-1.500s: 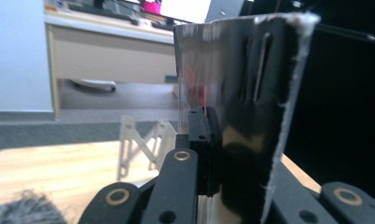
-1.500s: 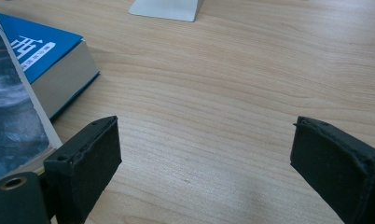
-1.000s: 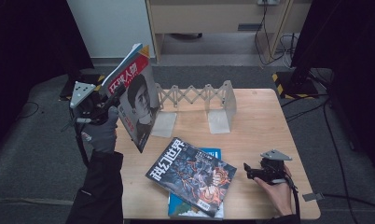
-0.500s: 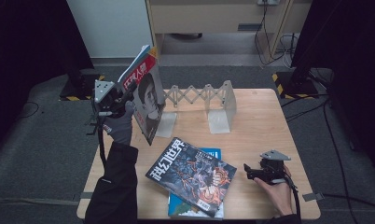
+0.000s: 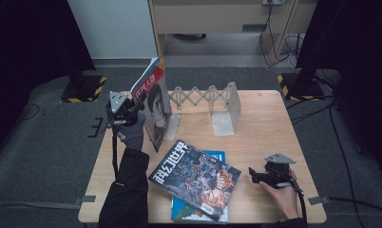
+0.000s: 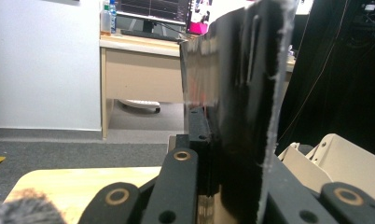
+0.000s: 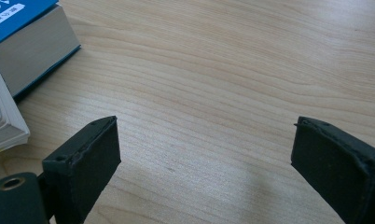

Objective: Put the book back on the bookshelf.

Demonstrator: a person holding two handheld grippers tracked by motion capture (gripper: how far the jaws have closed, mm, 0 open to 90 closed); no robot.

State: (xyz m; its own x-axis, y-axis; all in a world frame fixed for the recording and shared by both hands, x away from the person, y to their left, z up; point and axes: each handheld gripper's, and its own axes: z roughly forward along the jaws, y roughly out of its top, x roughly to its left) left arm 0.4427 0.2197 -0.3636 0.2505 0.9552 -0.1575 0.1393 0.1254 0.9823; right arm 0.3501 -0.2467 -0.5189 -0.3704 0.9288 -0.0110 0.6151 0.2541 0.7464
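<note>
– So where does the magazine (image 5: 153,107) sit?
– Upright in the left centre of the high view, clamped in the left gripper (image 5: 134,105), just left of the folding rack (image 5: 205,97); its long axis stands vertical.
– And the right gripper (image 5: 261,175)?
– Spread wide, holding nothing, lower right, well apart.

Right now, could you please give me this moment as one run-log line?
left gripper: shut on upright red-covered magazine | beside grey folding book rack | right gripper: open, empty, over wooden table
</note>
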